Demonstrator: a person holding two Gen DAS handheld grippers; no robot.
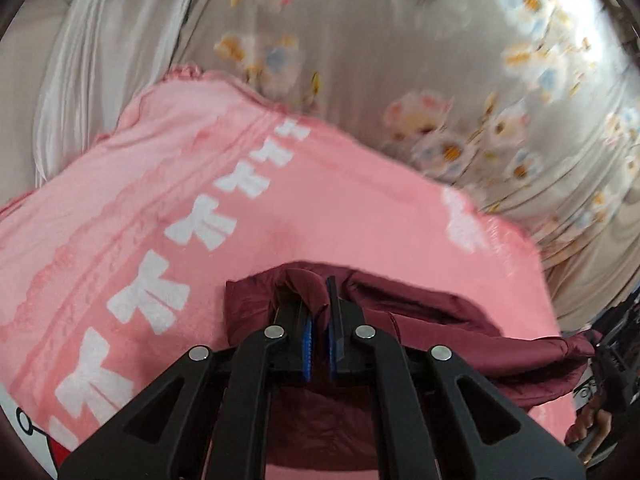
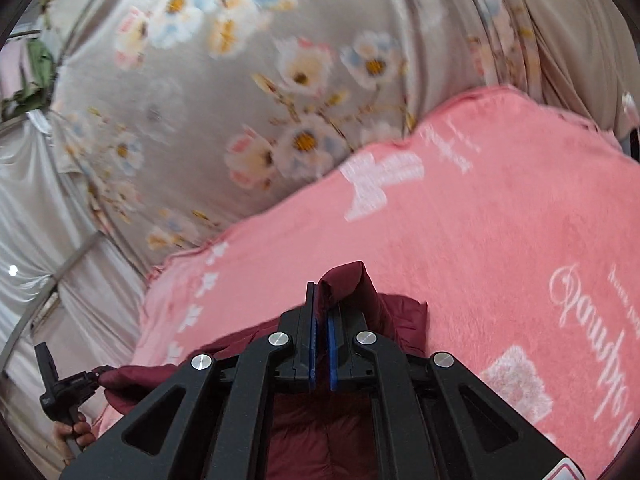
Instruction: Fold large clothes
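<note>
A dark maroon padded garment [image 1: 440, 332] hangs between both grippers above a pink blanket [image 1: 280, 208] with white bows. My left gripper [image 1: 320, 292] is shut on a pinched fold of the maroon cloth, which bulges over its fingertips. In the right wrist view my right gripper [image 2: 322, 296] is shut on another corner of the maroon garment [image 2: 360, 292], and the cloth stretches left to the other gripper [image 2: 76, 384], held by a hand at the lower left. The rest of the garment droops below the black frames, mostly hidden.
A beige sheet with a flower print [image 1: 400, 52] lies beyond the pink blanket [image 2: 520, 220]. White cloth [image 1: 112, 40] hangs at the far left. A metal bar [image 2: 60, 272] and white drapes show at the left of the right wrist view.
</note>
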